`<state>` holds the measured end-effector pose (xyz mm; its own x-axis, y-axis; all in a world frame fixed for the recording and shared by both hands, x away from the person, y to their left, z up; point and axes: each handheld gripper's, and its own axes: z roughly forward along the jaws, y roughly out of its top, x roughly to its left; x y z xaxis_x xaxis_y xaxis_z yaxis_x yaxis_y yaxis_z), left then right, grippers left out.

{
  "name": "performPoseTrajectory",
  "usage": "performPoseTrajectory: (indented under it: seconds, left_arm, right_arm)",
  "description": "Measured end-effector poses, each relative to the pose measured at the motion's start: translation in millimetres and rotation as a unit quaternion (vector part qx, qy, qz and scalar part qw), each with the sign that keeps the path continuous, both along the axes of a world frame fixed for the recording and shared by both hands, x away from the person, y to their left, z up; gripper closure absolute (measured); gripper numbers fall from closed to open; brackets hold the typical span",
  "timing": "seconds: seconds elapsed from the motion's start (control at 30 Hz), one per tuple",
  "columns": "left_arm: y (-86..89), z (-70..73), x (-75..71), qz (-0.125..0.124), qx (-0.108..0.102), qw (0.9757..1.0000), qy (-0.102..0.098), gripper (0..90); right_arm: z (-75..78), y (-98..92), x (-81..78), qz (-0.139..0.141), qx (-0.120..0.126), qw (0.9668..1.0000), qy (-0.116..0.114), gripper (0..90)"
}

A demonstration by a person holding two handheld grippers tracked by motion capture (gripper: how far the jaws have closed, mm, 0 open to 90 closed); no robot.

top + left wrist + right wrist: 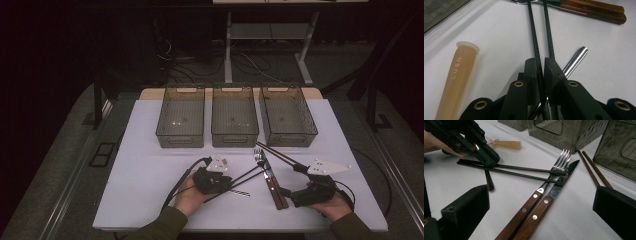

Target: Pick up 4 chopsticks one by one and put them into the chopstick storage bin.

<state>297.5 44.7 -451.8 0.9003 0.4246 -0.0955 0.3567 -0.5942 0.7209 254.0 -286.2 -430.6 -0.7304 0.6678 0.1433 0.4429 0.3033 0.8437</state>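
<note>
My left gripper (pixel 230 184) (pixel 540 63) is shut on a pair of black chopsticks (pixel 535 32) (pixel 524 173) near their thick ends. Their tips lie across the fork (pixel 560 162) and the knife (pixel 564 176). Both have wooden handles and lie side by side at the table's middle. My right gripper (pixel 292 179) (pixel 541 195) stands open around the two wooden handles without touching them. A pair of brown chopsticks (pixel 594 173) (pixel 277 152) lies just right of the fork, in front of the bins.
Three clear grey bins (pixel 235 137) stand in a row at the back of the white table. A beige silicone handle (pixel 456 80) (pixel 507 144) lies beside the left gripper. A metal rod (pixel 575 61) lies under the left gripper's jaws. A striped straw (pixel 241 193) rests nearby.
</note>
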Motion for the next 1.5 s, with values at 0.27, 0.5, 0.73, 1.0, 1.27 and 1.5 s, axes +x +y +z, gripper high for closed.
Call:
performPoseTrajectory:
  seconds: [0.27,0.5,0.73,1.0,1.27,1.5]
  left_arm:
    - [-0.8,-1.1,-1.9,0.006,0.003,0.9999,-0.009,83.7]
    - [0.1,-1.0,-1.3,0.008,0.005,0.9999,-0.008,85.1]
    - [0.5,-1.0,-1.5,0.012,0.002,0.9999,-0.005,85.6]
    - [1.8,-0.1,-0.9,0.008,0.0,1.0,-0.003,85.7]
    - [4.7,3.2,-0.4,0.007,-0.006,0.9999,-0.007,85.7]
    - [7.7,7.9,-0.5,0.005,-0.017,0.9998,-0.001,85.8]
  right_arm:
    - [-0.2,0.4,-0.1,0.0,-0.001,1.0,0.0,0.4]
    - [-0.3,0.5,-0.1,0.001,0.0,1.0,0.001,0.4]
    - [-1.1,1.5,-0.1,0.005,-0.001,1.0,0.004,0.4]
    - [-6.2,5.9,2.3,0.008,-0.006,0.9999,0.008,0.4]
    - [-10.5,6.3,7.8,0.004,-0.016,0.9997,0.015,0.4]
    - [-10.3,6.1,7.5,0.002,-0.015,0.9997,0.017,0.4]
